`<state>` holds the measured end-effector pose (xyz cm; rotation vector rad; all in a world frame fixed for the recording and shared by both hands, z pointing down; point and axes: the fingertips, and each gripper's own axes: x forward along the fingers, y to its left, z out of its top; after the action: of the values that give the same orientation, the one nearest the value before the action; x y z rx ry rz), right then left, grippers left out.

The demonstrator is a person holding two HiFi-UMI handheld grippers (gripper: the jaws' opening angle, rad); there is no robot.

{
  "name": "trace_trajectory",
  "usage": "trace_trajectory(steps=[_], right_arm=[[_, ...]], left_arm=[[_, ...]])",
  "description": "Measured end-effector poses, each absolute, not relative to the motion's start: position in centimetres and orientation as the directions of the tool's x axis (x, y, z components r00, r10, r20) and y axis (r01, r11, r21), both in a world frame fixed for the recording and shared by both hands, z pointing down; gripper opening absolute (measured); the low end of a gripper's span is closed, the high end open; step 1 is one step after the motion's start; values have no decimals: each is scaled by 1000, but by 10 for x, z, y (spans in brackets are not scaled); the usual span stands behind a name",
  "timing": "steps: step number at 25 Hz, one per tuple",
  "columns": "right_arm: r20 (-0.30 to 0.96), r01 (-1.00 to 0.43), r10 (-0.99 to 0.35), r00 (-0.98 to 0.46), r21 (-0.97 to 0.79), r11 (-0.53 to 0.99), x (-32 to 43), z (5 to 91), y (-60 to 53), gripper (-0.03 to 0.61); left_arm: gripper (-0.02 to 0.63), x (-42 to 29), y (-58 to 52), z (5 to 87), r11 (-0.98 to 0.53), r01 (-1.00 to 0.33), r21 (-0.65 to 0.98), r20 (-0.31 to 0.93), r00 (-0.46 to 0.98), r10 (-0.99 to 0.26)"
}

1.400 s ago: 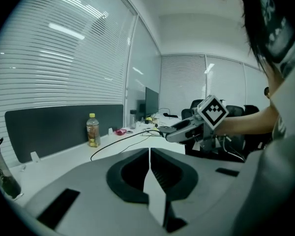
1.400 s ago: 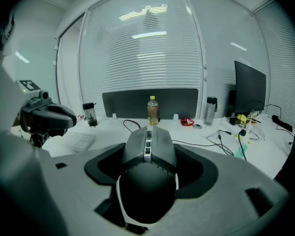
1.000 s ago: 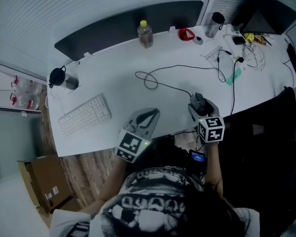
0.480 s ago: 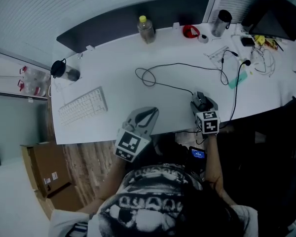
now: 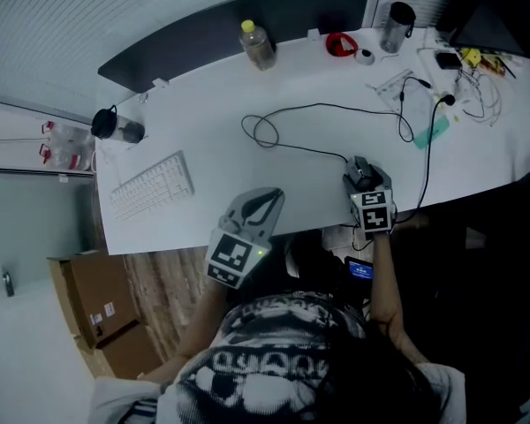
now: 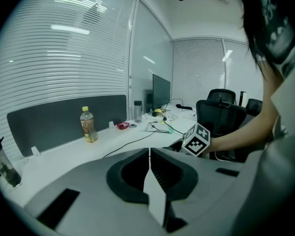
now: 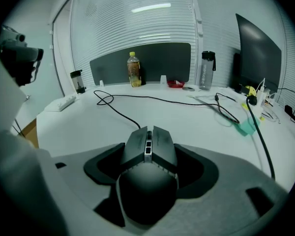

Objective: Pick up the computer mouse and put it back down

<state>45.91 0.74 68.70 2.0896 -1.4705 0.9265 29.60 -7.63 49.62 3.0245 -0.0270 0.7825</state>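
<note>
Right gripper (image 5: pixel 362 177): jaws hug computer mouse (image 7: pixel 148 166) on both sides, just been opening a little. Mouse sits right between jaws, cable (image 7: pixel 113 111) going out front over table (image 7: pixel 78 127). Left gripper (image 6: pixel 149 156): jaws together, nothing between.

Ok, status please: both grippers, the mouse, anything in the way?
Left gripper shut, empty. Right gripper: jaws just eased wider, dark grey computer mouse gripped between them, near the white desk's front edge. Its black cable trails ahead.
</note>
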Motion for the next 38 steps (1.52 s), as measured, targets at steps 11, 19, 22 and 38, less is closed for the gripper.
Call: trace_trajectory(steps=[11, 19, 22, 38], right_arm=[[682, -925, -674, 284, 9, -380, 461, 682, 4, 315], [643, -906, -701, 309, -27, -423, 445, 662, 13, 387], [606, -898, -716, 346, -7, -439, 436, 639, 19, 371], [394, -920, -843, 366, 17, -392, 262, 515, -3, 232]], left_arm=[[9, 280, -65, 517, -999, -10, 30, 546, 837, 8], [9, 271, -61, 506, -999, 23, 25, 515, 856, 33], [9, 255, -62, 503, -999, 33, 24, 511, 859, 41], [9, 126, -84, 465, -999, 47, -2, 394, 918, 42]])
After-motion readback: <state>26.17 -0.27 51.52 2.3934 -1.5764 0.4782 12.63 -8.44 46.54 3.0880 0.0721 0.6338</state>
